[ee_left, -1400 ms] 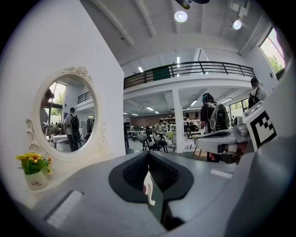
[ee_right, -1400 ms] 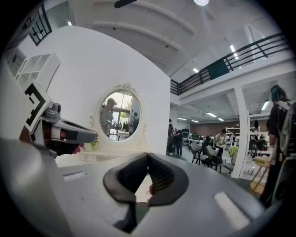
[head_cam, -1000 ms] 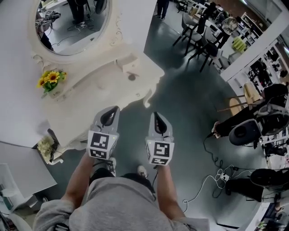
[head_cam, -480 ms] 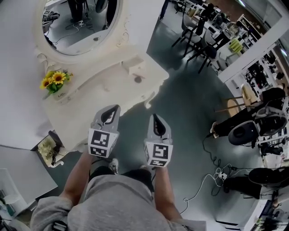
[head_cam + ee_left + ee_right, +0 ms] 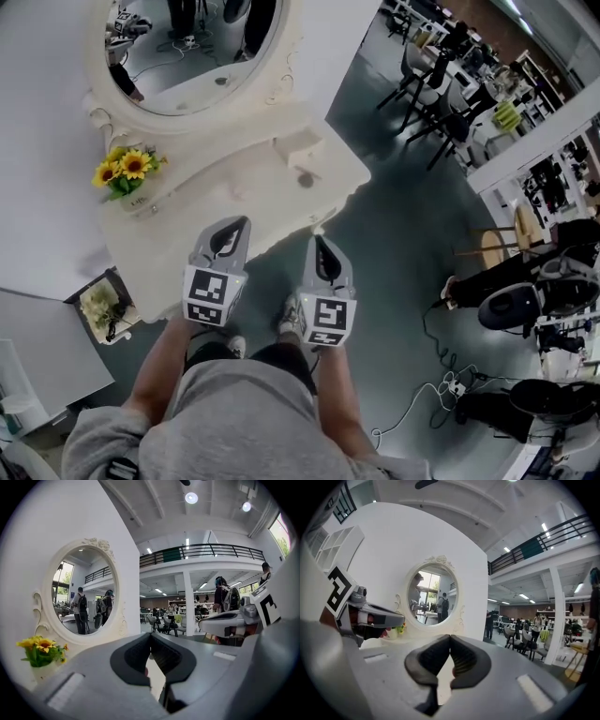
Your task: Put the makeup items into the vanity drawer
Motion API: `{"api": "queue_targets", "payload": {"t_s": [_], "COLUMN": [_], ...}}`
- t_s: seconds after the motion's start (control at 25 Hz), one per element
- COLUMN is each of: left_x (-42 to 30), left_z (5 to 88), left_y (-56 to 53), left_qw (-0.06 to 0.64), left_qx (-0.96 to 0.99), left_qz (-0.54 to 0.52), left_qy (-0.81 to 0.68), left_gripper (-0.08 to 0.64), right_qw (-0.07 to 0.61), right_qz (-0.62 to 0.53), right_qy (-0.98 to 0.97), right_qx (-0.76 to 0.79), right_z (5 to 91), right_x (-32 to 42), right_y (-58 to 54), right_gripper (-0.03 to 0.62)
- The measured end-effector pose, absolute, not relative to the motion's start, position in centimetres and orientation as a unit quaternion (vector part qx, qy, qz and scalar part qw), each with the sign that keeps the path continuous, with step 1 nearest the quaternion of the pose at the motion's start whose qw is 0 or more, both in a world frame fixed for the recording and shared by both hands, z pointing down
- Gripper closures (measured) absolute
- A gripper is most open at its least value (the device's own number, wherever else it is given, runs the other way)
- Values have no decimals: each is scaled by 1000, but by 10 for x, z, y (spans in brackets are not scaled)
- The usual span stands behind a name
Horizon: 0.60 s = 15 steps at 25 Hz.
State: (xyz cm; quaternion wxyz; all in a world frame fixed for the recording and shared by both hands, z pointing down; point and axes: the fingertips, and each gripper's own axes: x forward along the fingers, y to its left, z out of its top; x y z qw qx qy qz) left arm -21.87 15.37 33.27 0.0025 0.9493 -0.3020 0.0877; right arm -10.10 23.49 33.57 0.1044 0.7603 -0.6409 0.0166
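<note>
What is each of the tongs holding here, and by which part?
Nothing. The left tongs and the right tongs are both shut, tips together, with no item between them.

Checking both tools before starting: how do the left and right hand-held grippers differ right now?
The left hand-held gripper overlaps the white vanity table; the right hand-held gripper lies mostly over grey floor. The left is nearer the sunflowers than the right. The left's marker cube shows a different pattern from the right's. Both are shut, empty and point toward the table.
</note>
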Motion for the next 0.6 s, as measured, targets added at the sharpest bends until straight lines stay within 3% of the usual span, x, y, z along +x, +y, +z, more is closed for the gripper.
{"api": "queue_targets", "payload": {"t_s": [0.6], "left_x": [-187], "left_z": [365], "left_y": [25], "left_qw": [55], "left_qx": [880], "left_qz": [110], "left_qy": [-459], "left_gripper": [549], "right_qw": [133], "right_qz": [29], "right_qy": [-778], "right_qx": [614], "right_z": [369], "right_x": [-62], "right_y": [54], "right_gripper": [588]}}
